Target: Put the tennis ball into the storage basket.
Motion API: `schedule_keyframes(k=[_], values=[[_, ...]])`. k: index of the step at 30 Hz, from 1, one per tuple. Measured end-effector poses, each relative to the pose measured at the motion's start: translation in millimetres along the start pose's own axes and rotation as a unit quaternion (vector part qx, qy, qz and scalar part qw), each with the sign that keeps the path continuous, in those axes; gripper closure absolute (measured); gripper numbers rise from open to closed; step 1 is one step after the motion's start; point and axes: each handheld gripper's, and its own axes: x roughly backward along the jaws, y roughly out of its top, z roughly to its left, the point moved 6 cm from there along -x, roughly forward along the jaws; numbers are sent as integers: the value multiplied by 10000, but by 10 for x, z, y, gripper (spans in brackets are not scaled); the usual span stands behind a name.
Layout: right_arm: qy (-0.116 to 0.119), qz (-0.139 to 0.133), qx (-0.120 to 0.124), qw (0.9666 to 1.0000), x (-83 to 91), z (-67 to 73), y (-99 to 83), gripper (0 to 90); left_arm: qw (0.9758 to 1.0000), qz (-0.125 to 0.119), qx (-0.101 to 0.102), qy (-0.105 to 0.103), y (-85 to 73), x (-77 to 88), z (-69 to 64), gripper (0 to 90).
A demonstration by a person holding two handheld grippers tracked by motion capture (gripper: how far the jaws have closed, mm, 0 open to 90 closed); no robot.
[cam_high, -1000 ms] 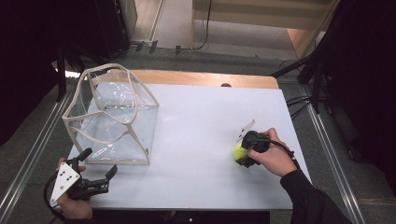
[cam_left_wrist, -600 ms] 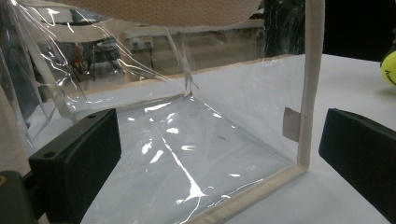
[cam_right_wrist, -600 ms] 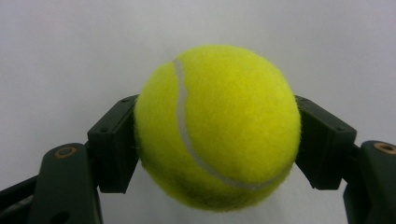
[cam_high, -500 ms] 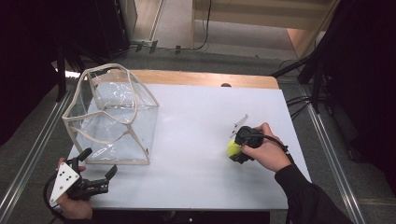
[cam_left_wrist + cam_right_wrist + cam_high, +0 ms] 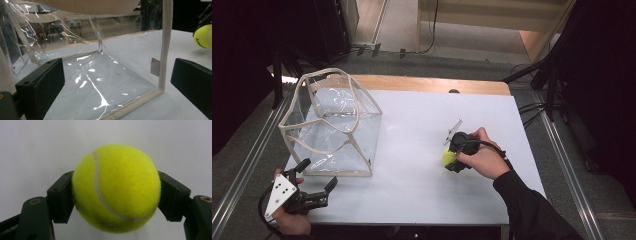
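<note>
A yellow tennis ball [image 5: 448, 157] is held just above the white table [image 5: 422, 130], right of centre, with my right gripper [image 5: 451, 158] shut on it. In the right gripper view the ball [image 5: 116, 187] sits squeezed between both black jaws. A clear plastic bag with cream trim [image 5: 332, 122] stands open on the table's left side. My left gripper [image 5: 317, 182] is open at the front left corner, just in front of the bag. Its view looks through the bag's clear wall [image 5: 100, 75], with the ball [image 5: 203, 36] far off at the right edge.
The table has a wooden strip [image 5: 427, 85] along its far edge. Metal rails [image 5: 247, 165] run along both sides of the table. Dark equipment and cables [image 5: 542, 80] stand beyond the right rear corner.
My right gripper has carried the ball a little to the left across the table. The left gripper and the bag have stayed put.
</note>
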Motion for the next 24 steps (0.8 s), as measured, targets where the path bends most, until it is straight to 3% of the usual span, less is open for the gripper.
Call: schedule_keyframes(k=[24], values=[[90, -92, 280, 9995, 5, 74, 359, 239, 10000, -9, 2, -28, 2, -1, -1, 0]])
